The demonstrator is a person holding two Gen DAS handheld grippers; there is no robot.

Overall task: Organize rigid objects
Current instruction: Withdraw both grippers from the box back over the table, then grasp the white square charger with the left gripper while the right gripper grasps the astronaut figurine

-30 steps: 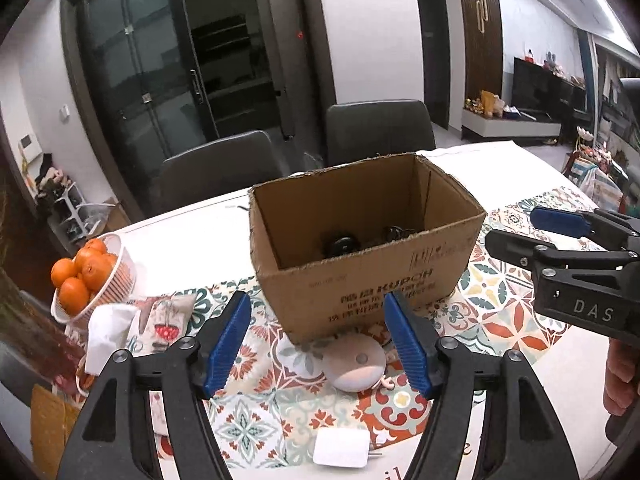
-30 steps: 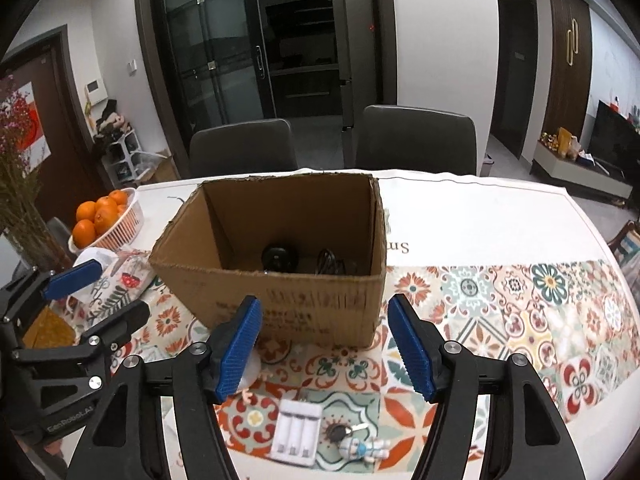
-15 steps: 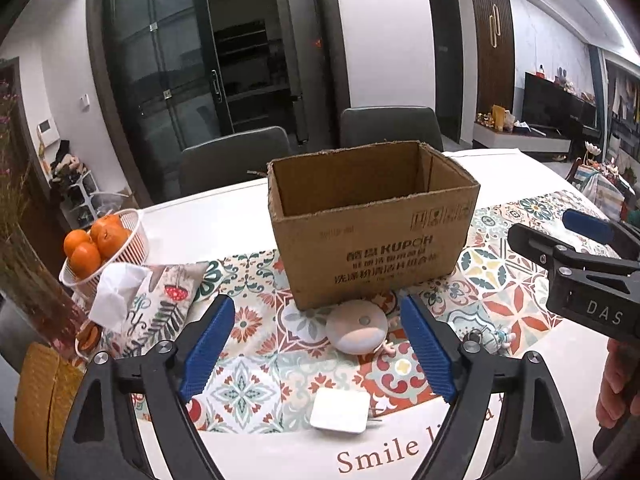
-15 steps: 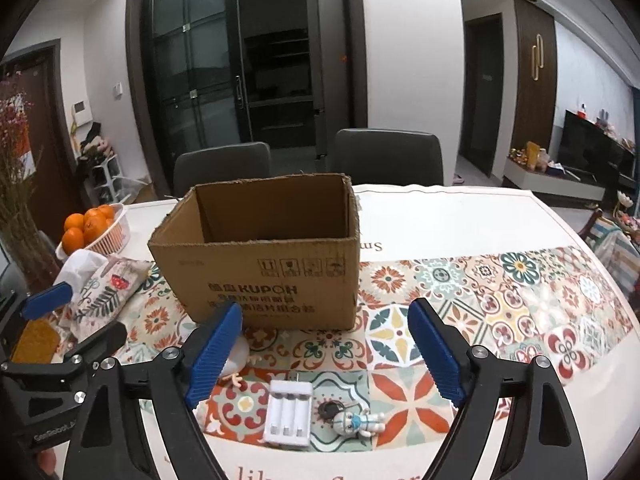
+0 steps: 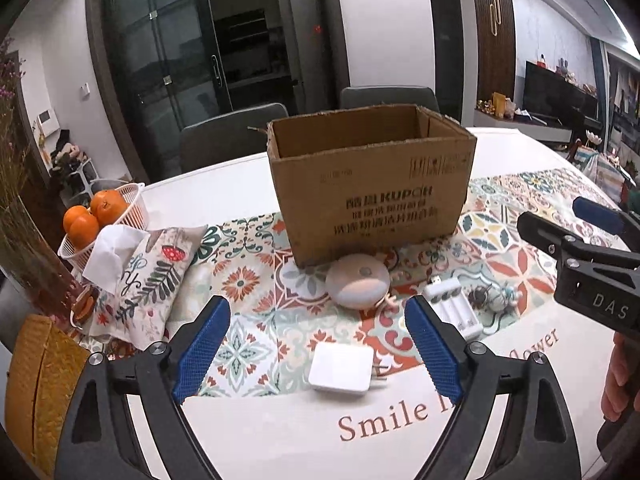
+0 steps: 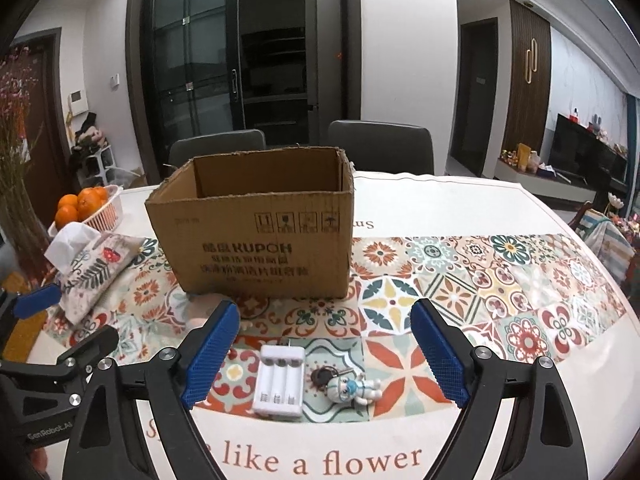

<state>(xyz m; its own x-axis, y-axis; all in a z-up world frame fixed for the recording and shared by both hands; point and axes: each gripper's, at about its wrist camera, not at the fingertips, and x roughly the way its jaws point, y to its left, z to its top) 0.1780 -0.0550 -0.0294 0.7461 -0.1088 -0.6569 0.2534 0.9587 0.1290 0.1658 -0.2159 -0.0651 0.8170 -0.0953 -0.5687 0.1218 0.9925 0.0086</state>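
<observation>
Hovering with both sets of fingers spread and empty, I worry my left gripper could skid the flat white adapter off the glossy bench. My right gripper faces the battery charger; the cardboard box waits behind, with dining chairs beyond.

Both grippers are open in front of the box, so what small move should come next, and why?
Probably lower the left gripper onto the white square charger. It lies flat on the table, centred between the open fingers, nearer than the round pink device, and still outside the cardboard box.
</observation>
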